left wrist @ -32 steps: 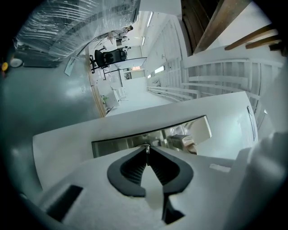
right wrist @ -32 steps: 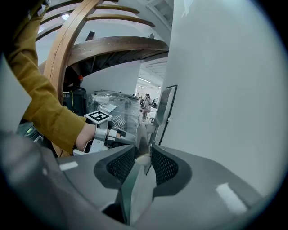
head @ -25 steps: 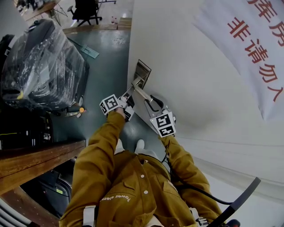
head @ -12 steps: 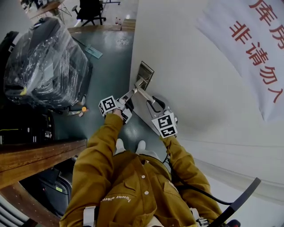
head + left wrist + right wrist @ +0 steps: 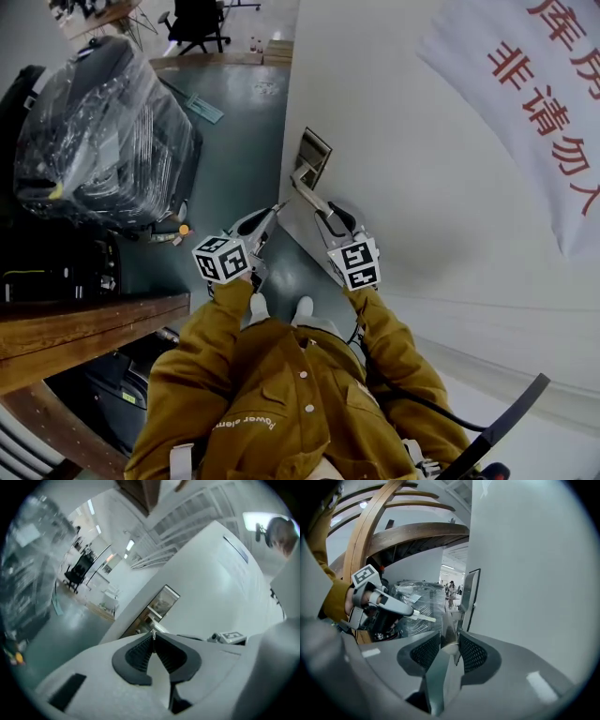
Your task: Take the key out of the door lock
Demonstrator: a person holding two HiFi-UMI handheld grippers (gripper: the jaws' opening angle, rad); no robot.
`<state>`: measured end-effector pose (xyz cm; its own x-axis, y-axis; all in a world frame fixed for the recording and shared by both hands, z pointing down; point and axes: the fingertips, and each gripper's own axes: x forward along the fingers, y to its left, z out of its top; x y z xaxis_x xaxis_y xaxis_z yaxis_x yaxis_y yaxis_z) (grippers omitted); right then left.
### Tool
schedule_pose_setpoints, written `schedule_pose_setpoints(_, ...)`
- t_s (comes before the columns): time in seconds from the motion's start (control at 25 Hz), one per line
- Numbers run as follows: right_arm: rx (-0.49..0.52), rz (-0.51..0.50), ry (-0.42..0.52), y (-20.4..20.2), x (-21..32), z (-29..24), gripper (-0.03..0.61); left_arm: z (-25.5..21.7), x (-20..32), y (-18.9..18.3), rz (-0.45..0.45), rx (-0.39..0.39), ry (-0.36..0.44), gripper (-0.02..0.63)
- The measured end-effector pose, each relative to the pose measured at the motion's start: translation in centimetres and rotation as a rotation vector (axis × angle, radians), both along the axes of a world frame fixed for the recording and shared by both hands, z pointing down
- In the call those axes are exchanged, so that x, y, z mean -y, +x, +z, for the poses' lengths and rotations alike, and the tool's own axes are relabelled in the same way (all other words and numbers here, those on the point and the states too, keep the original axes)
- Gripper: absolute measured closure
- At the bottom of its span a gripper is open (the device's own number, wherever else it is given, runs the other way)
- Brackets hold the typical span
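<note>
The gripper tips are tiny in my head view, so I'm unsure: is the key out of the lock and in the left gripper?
Observer: Yes. The right gripper view shows the left gripper with a pale key sticking out of its tips, apart from the door.
Operator: Are its jaws closed on it?
Observer: The left gripper view shows them pressed together on the thin blade at their tips.
Operator: And the right gripper?
Observer: In its own view the right gripper is clamped on the metal door handle.

head view looks steeply down the door (image 5: 394, 141); both gripper views face along it, close, sharing its lock plate (image 5: 313, 157).
</note>
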<state>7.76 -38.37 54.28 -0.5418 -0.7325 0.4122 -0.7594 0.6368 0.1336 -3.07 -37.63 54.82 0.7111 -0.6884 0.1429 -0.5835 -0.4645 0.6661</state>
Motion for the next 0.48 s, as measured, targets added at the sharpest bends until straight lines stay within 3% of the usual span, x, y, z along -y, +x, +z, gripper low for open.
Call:
schedule_pose_setpoints(0.12, 0.064, 0.024, -0.001, 0.6, -1.0, -0.7, 0.443, -3.3, -2.1, -0.6, -0.021, 0.271, 0.167, 0.592)
schedule_pose_setpoints(0.2, 0.099, 0.037, 0.024, 1.2, -2.2, -2.1, 0.444, -6.1, -3.3, -0.6, -0.035, 0.374, 0.271, 0.592)
schedule_pose_setpoints(0.36, 0.195, 0.065, 0.120, 1.9, -5.1, -7.4, 0.571, -11.1, -5.1, 0.0, -0.065, 0.455, 0.420, 0.592)
schedule_pose_setpoints(0.48, 0.237, 0.065, 0.173, 1.8, -6.6, -10.3, 0.574, -13.6, -6.2, 0.5, -0.085, 0.472, 0.489, 0.592)
